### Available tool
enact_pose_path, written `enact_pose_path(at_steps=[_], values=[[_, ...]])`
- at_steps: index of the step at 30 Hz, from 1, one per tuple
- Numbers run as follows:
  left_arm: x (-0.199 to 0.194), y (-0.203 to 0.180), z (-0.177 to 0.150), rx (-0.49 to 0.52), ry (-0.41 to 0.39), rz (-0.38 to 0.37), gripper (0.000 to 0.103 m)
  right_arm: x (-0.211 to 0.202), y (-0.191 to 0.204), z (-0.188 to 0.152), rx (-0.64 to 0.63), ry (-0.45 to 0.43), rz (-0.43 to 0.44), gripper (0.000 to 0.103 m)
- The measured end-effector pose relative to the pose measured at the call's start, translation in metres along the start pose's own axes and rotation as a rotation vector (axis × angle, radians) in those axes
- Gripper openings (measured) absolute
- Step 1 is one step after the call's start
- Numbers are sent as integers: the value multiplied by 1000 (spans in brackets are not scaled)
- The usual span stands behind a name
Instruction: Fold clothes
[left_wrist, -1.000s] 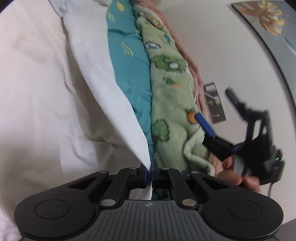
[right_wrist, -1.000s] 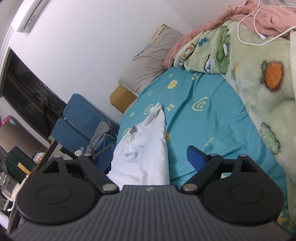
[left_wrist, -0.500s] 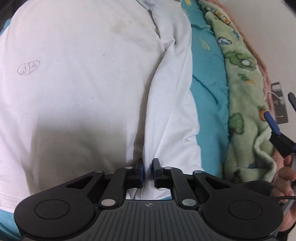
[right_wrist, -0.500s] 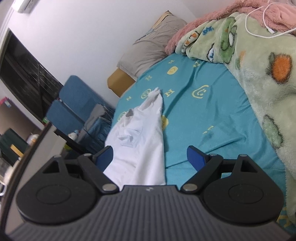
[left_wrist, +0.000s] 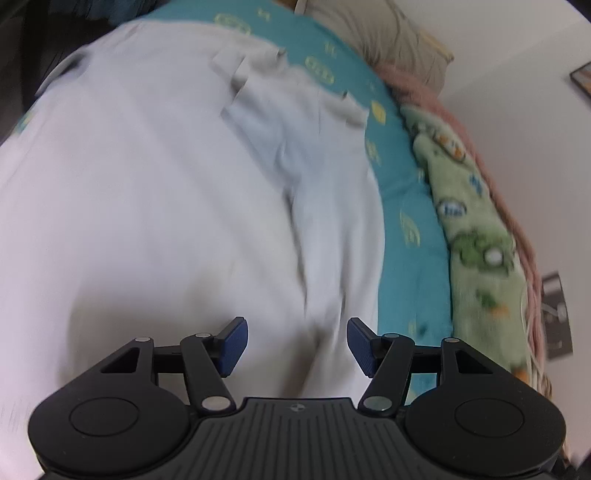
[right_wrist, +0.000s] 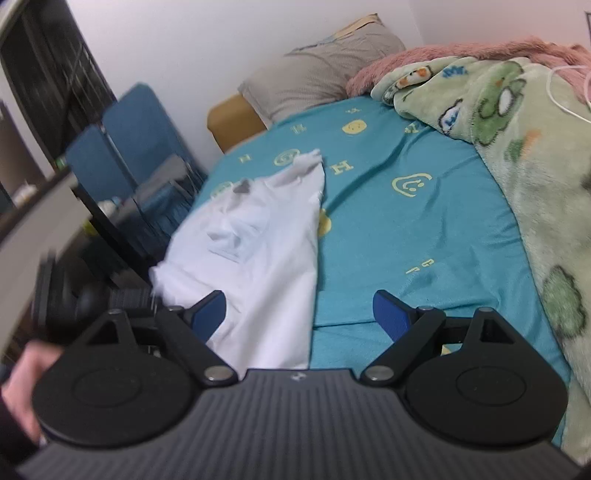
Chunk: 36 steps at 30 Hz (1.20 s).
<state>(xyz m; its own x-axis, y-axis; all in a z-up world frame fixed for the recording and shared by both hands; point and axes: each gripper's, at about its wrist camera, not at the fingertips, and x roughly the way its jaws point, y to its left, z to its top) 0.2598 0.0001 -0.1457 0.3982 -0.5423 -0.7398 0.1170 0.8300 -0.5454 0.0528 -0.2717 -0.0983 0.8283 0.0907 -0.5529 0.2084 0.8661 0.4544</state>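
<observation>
A white shirt (left_wrist: 166, 206) lies spread on the teal bedsheet (left_wrist: 410, 206), blurred by motion in the left wrist view. My left gripper (left_wrist: 297, 345) hovers over its near part, open, with nothing between the blue pads. In the right wrist view the white shirt (right_wrist: 269, 258) runs from the near left toward the bed's middle, a sleeve tip pointing away. My right gripper (right_wrist: 299, 314) is open above the shirt's near edge and the teal bedsheet (right_wrist: 424, 236), holding nothing.
A green fleece blanket (right_wrist: 524, 147) and a pink blanket (right_wrist: 443, 55) are heaped along the right side of the bed. A grey pillow (right_wrist: 321, 62) lies at the head. A blue chair (right_wrist: 125, 147) stands left of the bed. A hand (right_wrist: 22, 384) is at the lower left.
My left gripper has opened and let go of the white shirt's edge, then swung up so more of the shirt and bed shows. My right gripper has shifted slightly, staying open.
</observation>
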Motion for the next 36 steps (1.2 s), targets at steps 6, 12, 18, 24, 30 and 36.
enact_pose_path(at_steps=[6,12,18,24,30,36], values=[[73,-23,45,34,-94,27,59,39,-2,2,-19,17,-61,88],[99,-19,64,43,-147,93,9,66,-14,1,7,37,-47,88],[87,-33,77,225,-222,281,7,79,-15,-2,7,53,-32,88],[70,-17,58,149,-163,216,34,78,-18,-2,13,49,-28,88],[2,-5,-7,124,-60,110,48,68,-14,2,6,16,-8,88],[-56,12,-116,21,97,99,55,44,-4,3,-35,-18,31,88]])
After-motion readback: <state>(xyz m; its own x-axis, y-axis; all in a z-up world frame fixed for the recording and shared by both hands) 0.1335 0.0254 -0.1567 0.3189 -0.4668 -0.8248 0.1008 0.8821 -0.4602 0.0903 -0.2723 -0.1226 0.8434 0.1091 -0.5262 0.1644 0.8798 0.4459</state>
